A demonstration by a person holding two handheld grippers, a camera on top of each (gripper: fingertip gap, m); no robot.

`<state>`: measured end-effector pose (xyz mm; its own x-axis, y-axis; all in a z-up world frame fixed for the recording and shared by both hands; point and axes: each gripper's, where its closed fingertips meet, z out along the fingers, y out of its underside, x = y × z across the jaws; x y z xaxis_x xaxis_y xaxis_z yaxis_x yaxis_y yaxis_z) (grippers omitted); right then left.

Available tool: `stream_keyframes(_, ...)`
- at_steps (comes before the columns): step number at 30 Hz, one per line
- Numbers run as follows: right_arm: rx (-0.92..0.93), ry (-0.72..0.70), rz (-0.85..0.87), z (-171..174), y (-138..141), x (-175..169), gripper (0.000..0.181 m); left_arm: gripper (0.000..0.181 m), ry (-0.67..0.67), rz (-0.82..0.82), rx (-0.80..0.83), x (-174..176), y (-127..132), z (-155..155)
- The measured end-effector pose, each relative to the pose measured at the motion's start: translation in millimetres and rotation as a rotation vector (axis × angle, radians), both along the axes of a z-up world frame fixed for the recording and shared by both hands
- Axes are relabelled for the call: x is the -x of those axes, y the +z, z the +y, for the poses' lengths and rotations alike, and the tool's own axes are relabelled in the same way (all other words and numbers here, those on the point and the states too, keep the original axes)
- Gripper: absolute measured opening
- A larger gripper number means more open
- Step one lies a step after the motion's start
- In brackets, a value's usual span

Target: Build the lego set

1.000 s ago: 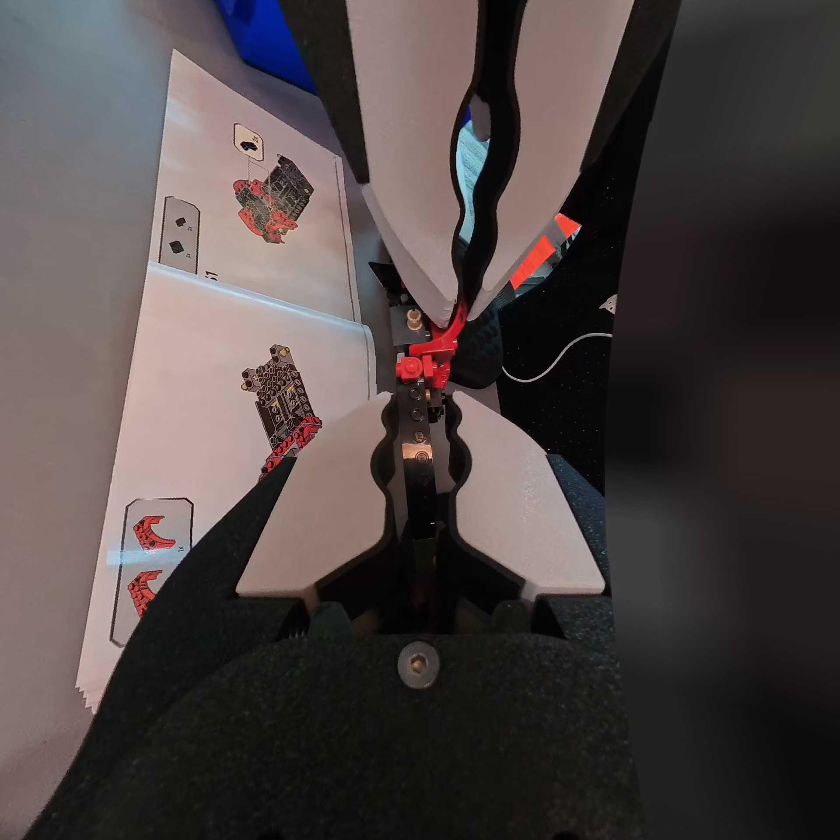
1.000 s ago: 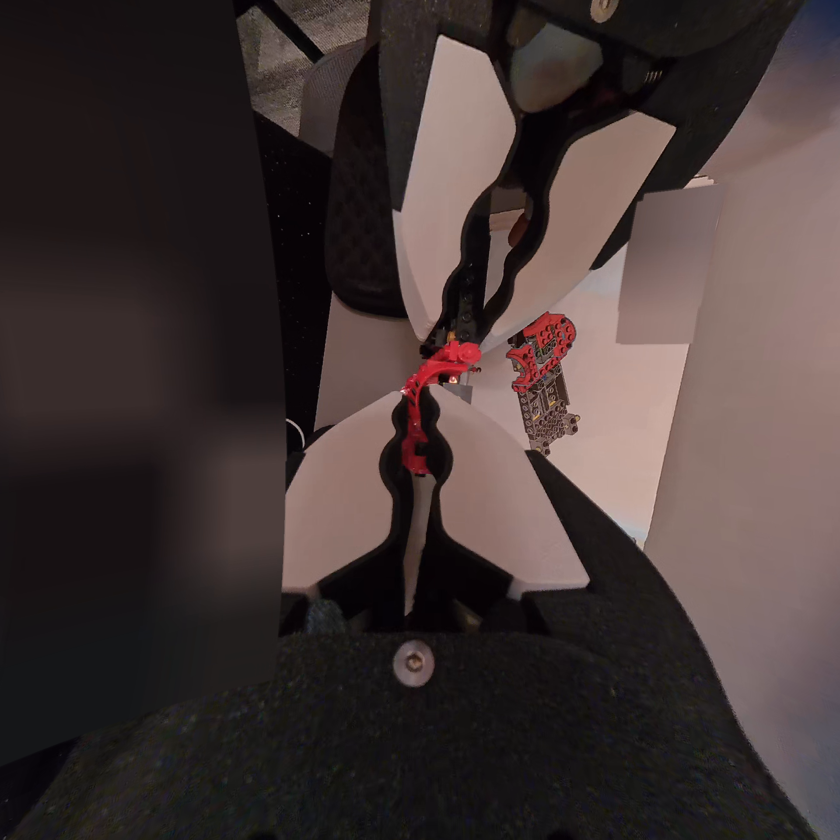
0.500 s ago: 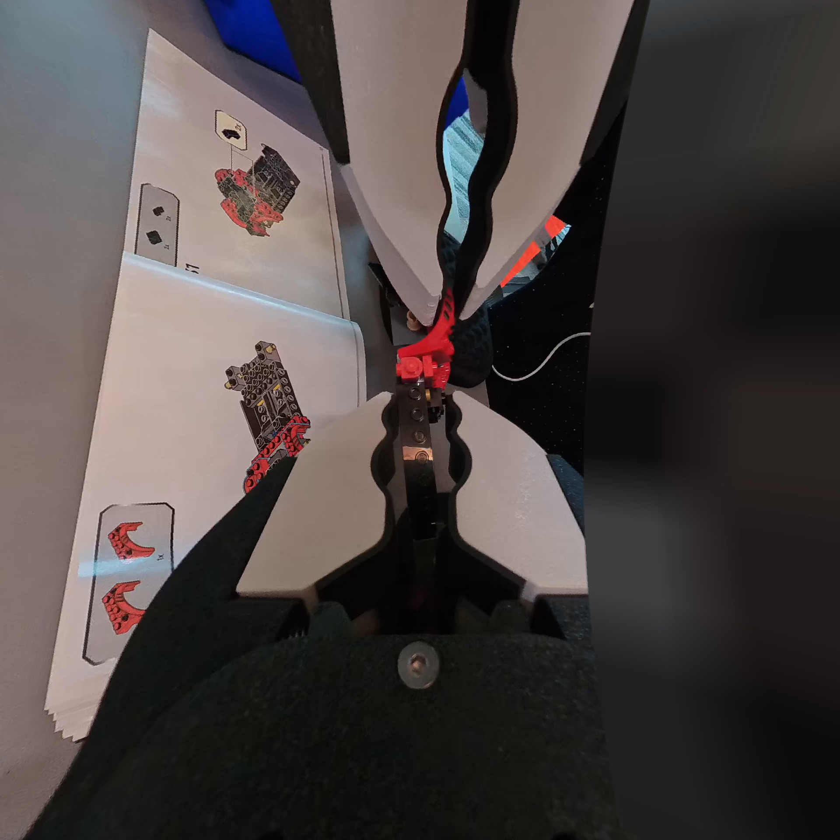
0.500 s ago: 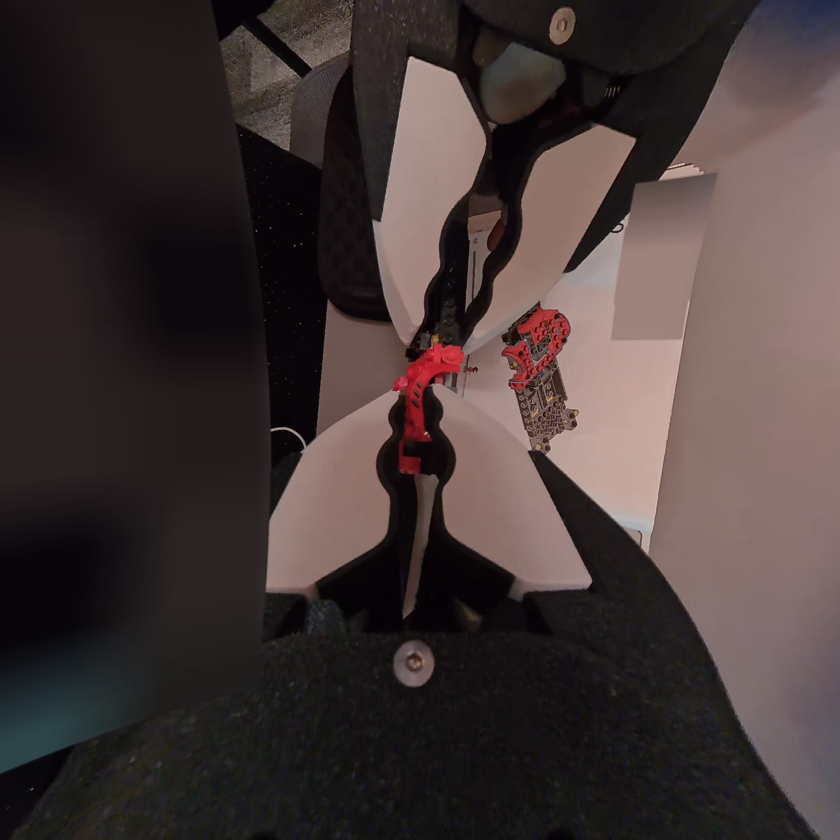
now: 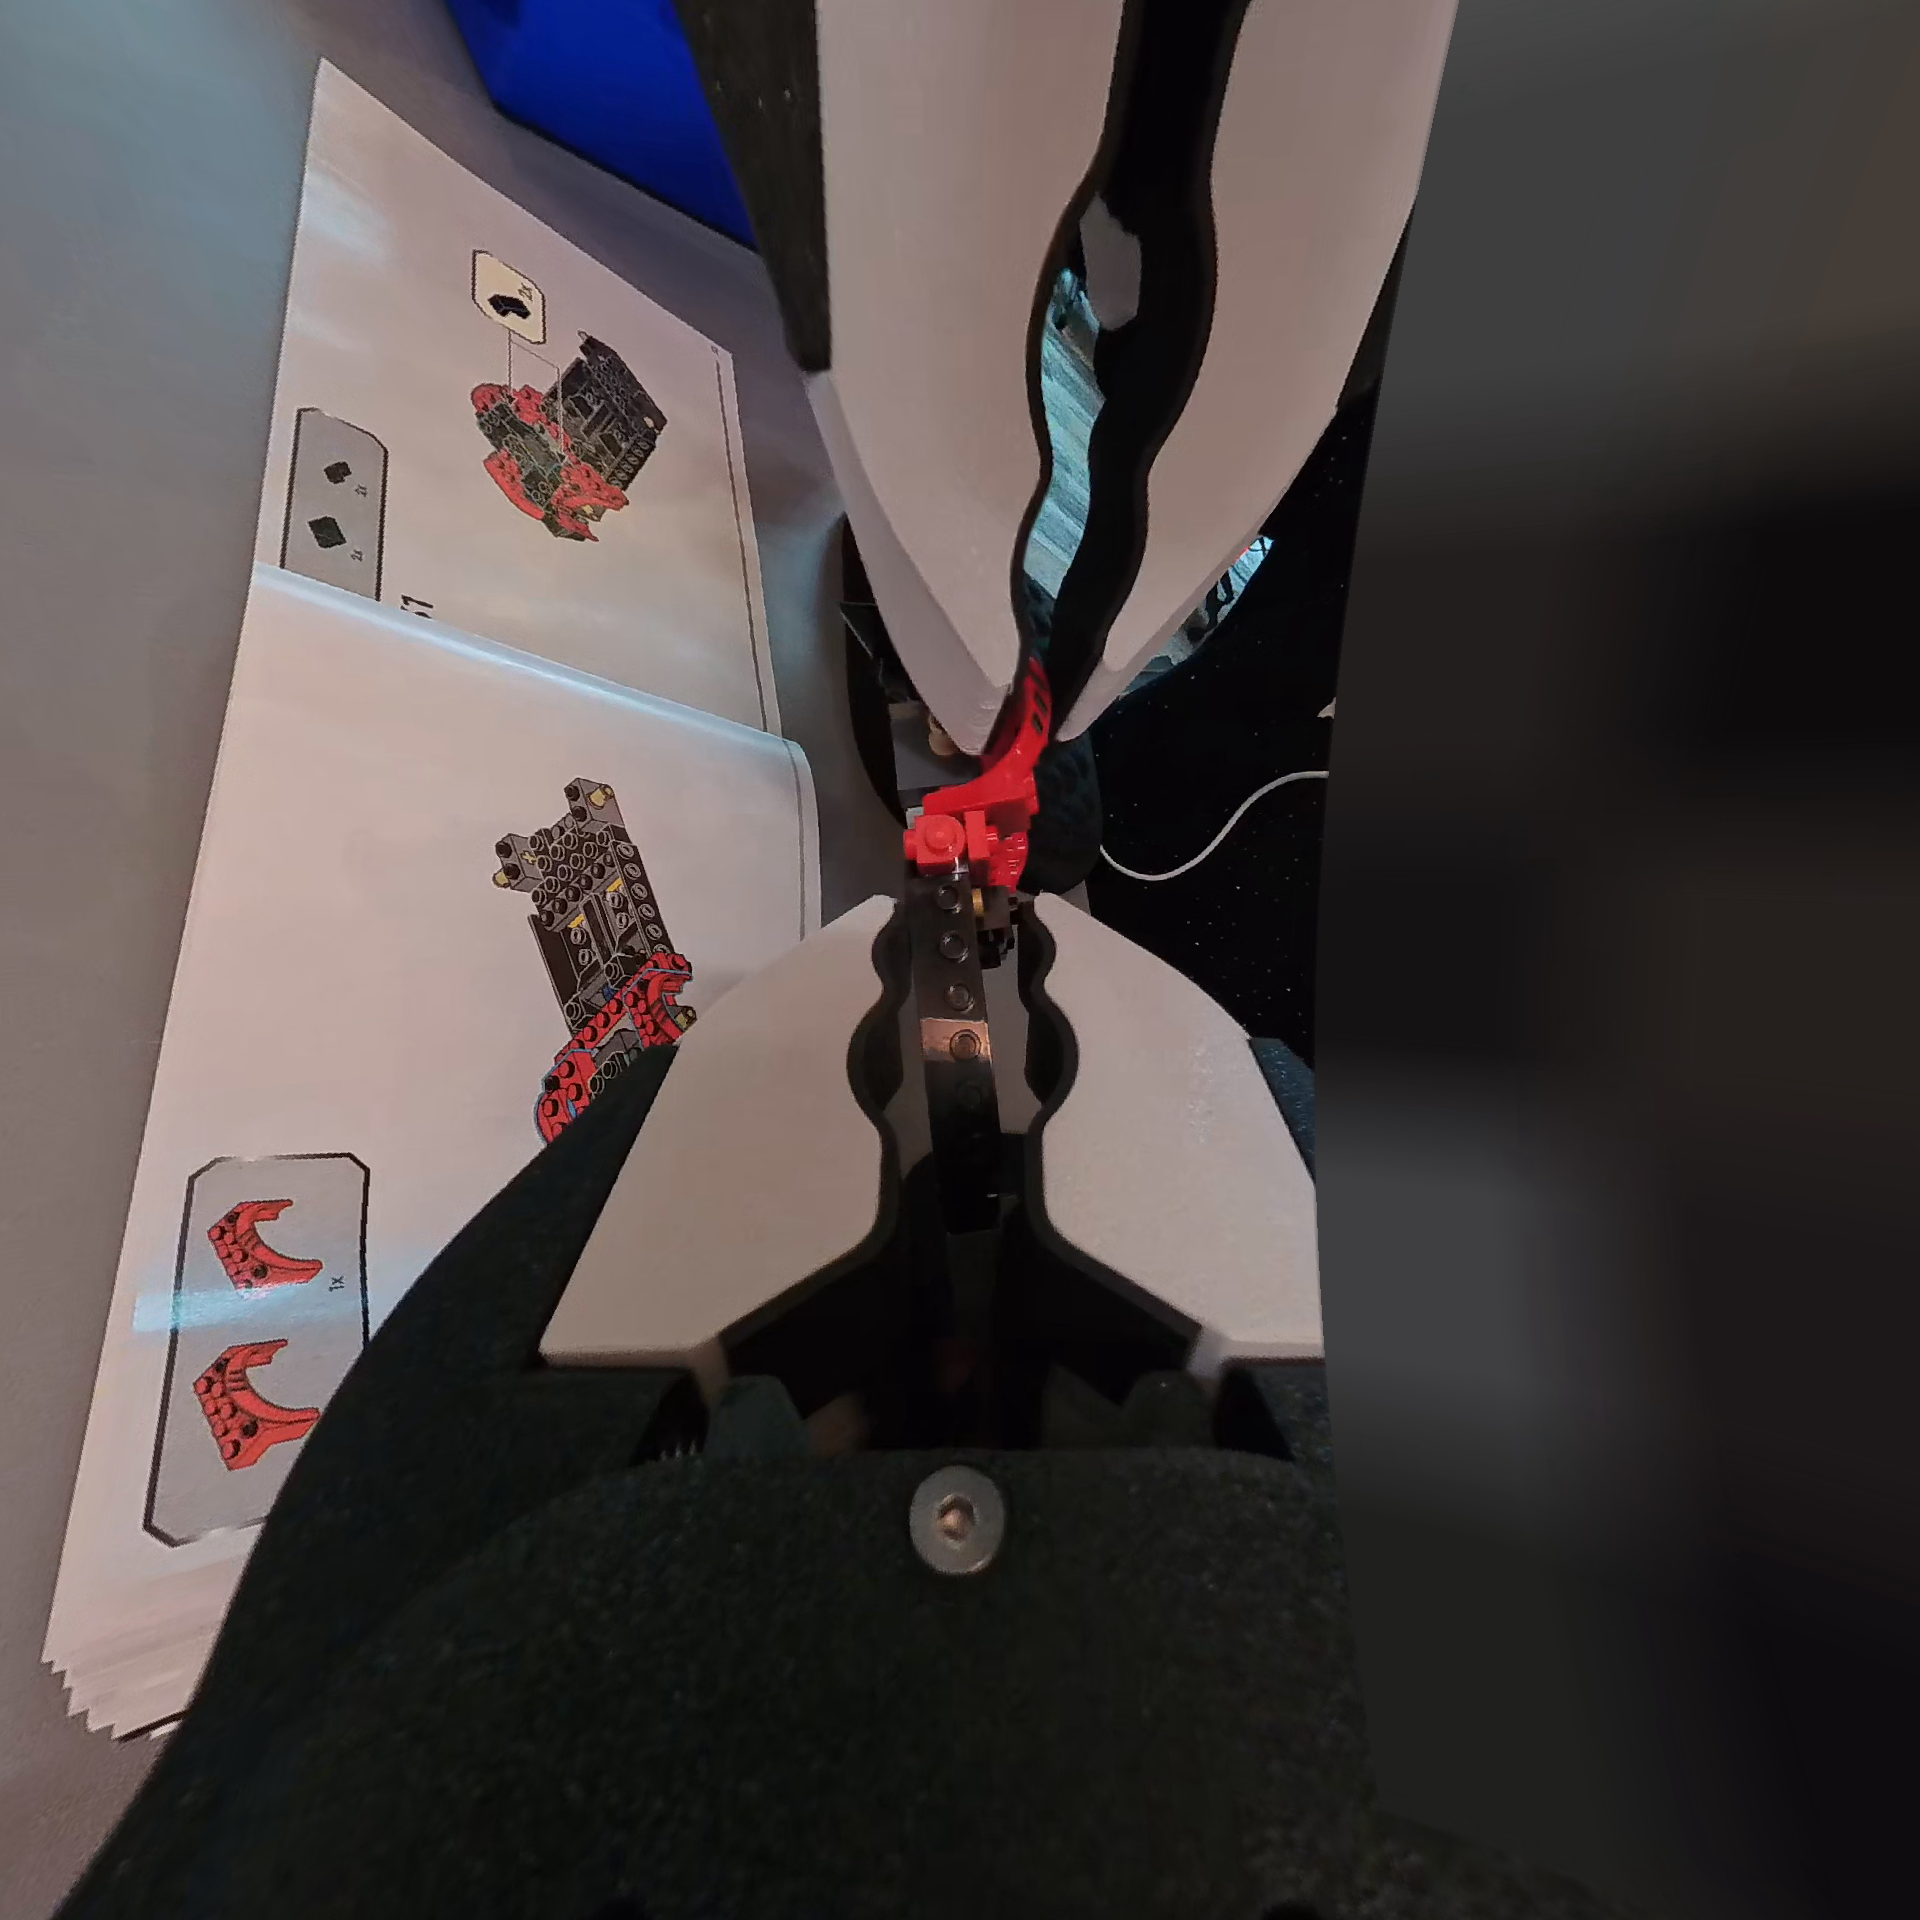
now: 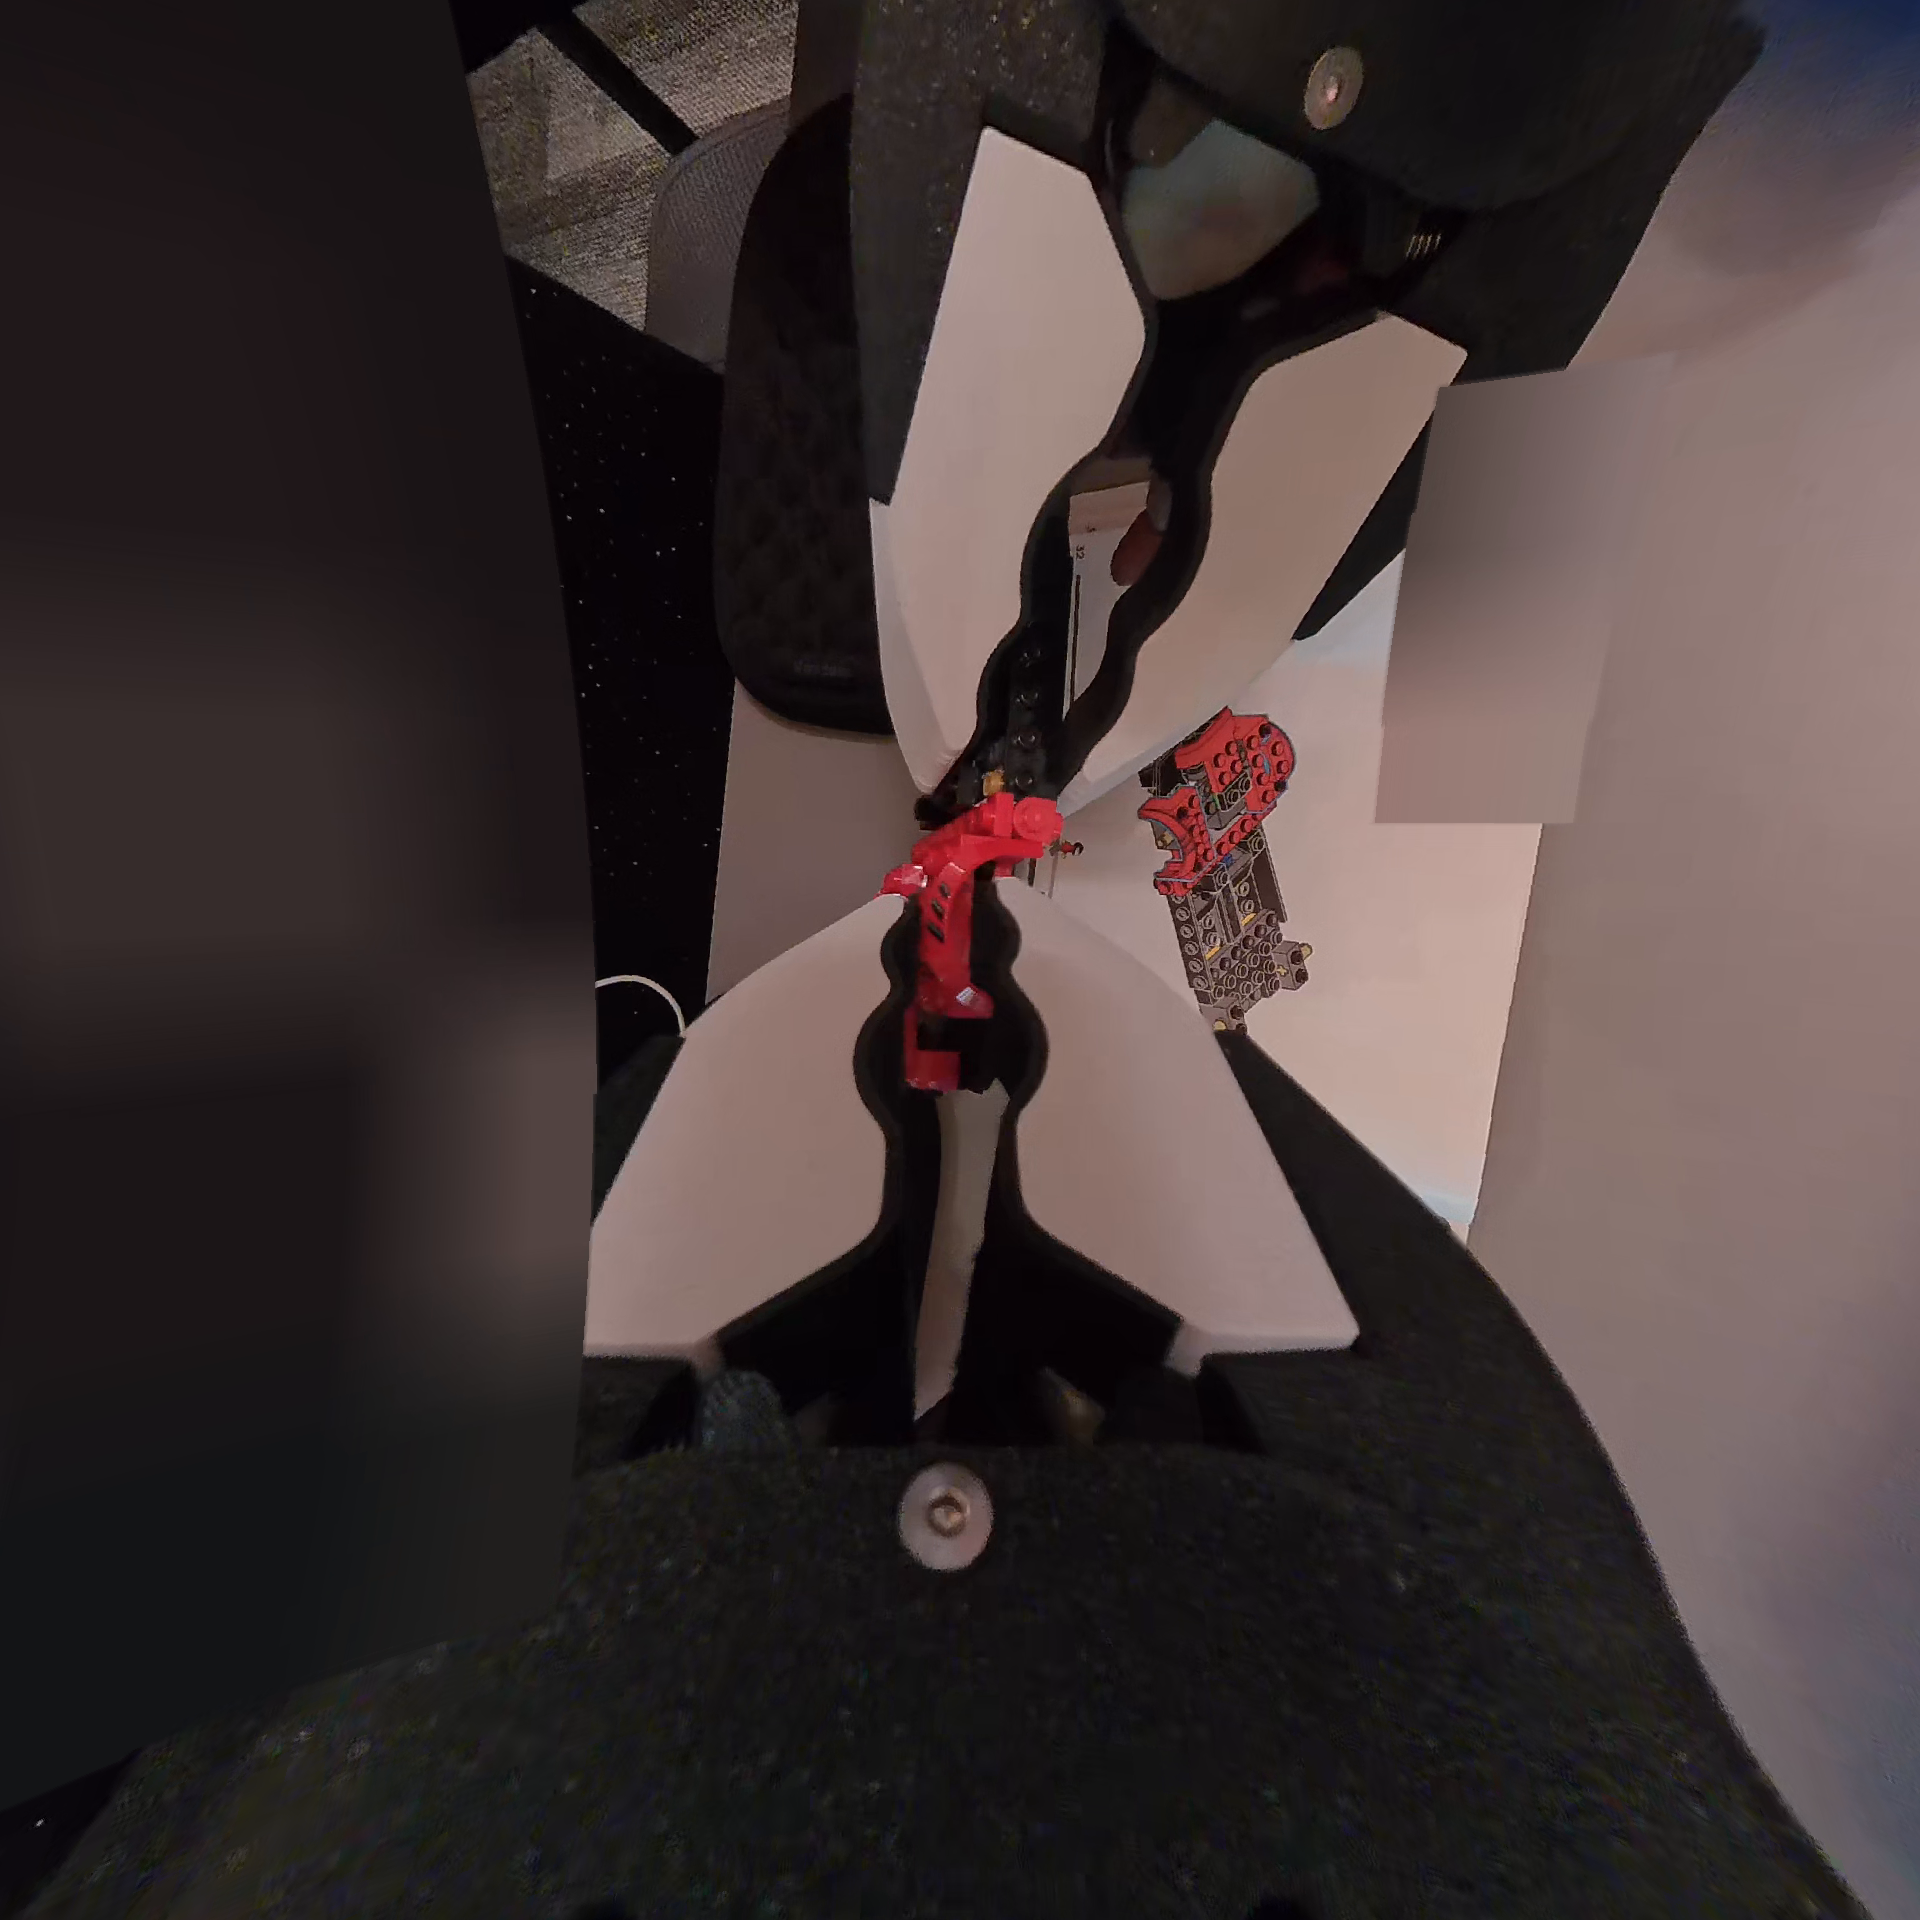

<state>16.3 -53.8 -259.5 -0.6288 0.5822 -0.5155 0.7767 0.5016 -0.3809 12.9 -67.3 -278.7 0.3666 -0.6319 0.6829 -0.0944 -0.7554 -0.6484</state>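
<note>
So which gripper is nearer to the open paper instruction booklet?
Left. The left gripper hangs just beside the open paper instruction booklet; the right gripper sits farther off.

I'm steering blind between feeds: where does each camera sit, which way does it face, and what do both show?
Left wrist view: on the left gripper, facing the right gripper, over the instruction booklet; own fingers clamp the black assembly.
Right wrist view: on the right gripper, facing back; own fingers clamp the red arched piece.
Shared: both grippers, both parts, booklet.
</note>
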Motion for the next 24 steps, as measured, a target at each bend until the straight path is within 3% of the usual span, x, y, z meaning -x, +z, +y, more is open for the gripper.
stream_keyframes(24, -0.103, 0.012, 0.129, 1.4, 1.4, 4.6, 0.01, 0.019, 0.029, -0.024, -0.017, 1.1, 2.7, 3.9)
